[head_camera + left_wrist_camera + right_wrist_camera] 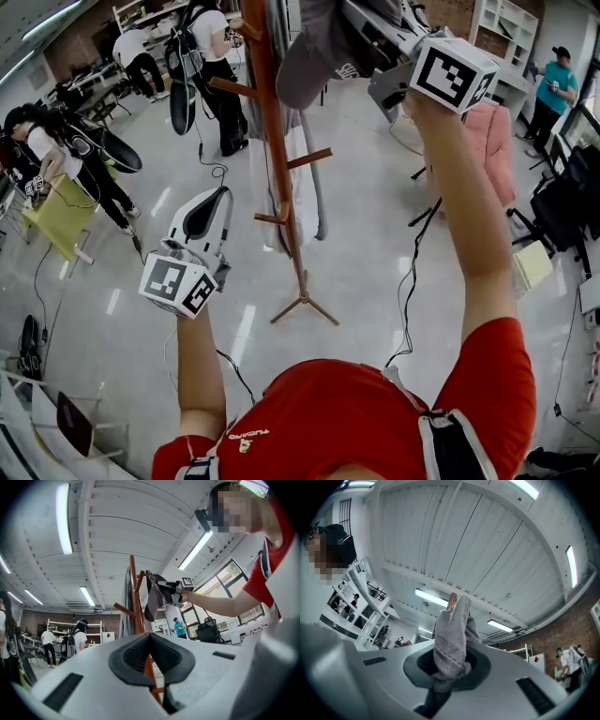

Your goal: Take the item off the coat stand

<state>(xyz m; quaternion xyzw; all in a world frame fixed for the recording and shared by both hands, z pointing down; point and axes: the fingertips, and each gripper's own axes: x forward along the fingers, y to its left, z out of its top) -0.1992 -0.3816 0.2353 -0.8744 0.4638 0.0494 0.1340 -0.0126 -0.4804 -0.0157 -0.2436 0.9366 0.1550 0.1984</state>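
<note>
the grey cap (314,52), at the top centre of the head view, hangs by the brown coat stand (275,141), the fingers of the right gripper (447,665) clamped on its fabric, while the left gripper (217,195), at centre left, keeps apart, fingers together on nothing.

Open floor (375,234) around coat stand (275,141); jutting pegs (309,157) below the cap (314,56).
</note>
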